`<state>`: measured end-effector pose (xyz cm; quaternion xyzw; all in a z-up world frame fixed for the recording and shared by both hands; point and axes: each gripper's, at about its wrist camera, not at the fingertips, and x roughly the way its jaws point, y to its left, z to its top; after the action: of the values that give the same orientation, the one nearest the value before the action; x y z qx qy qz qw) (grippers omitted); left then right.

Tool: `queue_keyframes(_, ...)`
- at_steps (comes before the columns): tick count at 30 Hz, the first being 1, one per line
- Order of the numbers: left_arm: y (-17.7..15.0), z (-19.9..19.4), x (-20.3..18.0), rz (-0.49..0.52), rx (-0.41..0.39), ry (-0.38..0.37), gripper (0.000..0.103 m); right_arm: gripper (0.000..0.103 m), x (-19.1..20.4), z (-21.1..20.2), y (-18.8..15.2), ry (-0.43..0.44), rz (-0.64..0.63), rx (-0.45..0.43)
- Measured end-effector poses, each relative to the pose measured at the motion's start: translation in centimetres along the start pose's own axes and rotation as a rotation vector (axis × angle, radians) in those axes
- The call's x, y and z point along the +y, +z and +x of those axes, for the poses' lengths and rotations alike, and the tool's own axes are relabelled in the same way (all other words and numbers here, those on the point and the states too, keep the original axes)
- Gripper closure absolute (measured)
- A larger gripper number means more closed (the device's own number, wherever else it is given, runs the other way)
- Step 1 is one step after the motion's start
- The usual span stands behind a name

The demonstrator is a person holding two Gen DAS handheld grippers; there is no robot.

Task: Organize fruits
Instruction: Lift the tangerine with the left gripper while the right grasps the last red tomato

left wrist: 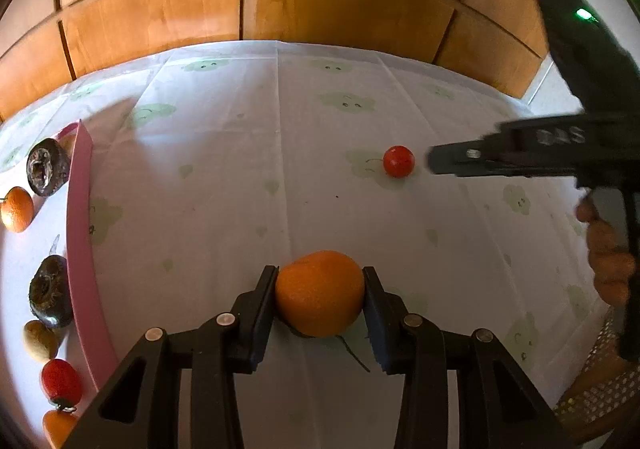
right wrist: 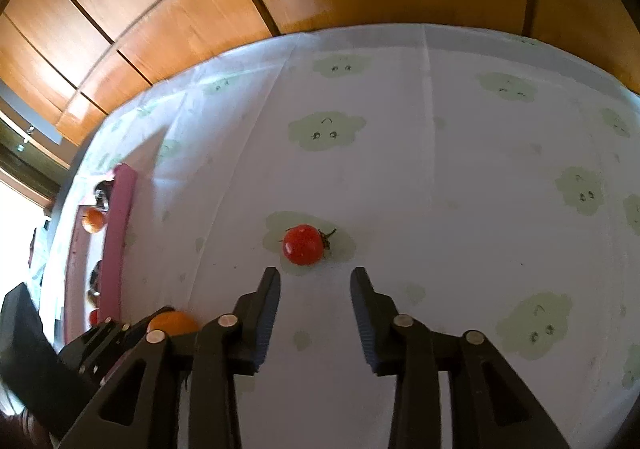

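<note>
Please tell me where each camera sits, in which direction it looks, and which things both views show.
Left wrist: sits on the left tool, looks forward over its fingers shut on the orange; the person's hand shows.
Right wrist: sits on the right tool, open, facing the cherry tomato.
Shared: tomato, orange, pink tray, tablecloth.

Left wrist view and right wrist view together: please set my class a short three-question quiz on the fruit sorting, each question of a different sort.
1. True or false: the left claw has its fingers against both sides of the orange.
2. Which fruit lies just ahead of the open right claw? A) banana B) small red tomato C) green apple
3. Fill in: the pink tray sits to the ____ of the orange in the left wrist view.

Key
1. True
2. B
3. left
</note>
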<state>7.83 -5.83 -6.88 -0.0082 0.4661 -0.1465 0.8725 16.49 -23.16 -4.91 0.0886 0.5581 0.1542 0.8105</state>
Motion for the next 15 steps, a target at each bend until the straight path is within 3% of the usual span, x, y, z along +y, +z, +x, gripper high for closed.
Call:
queue_keyframes(9, -0.4, 0.1, -0.2, 0.019, -0.015, 0.006, 0.061, 0.066, 1.7, 3.3, 1.5, -0.048, 0.005, 0.024)
queue_keyframes(10, -0.6, 0.1, -0.2, 0.021, -0.018, 0.007, 0.06, 0.068, 2.0, 3.4, 1.4, -0.074, -0.016, 0.014)
queue_keyframes(11, -0.6, 0.2, -0.3, 0.024, -0.02, 0.008, 0.06, 0.077, 2.5, 3.4, 1.3, -0.116, -0.051, 0.008)
queue_keyframes(15, -0.8, 0.1, -0.4, 0.031, -0.028, 0.014, 0.06, 0.078, 3.5, 2.9, 0.0, -0.143, -0.119, 0.018)
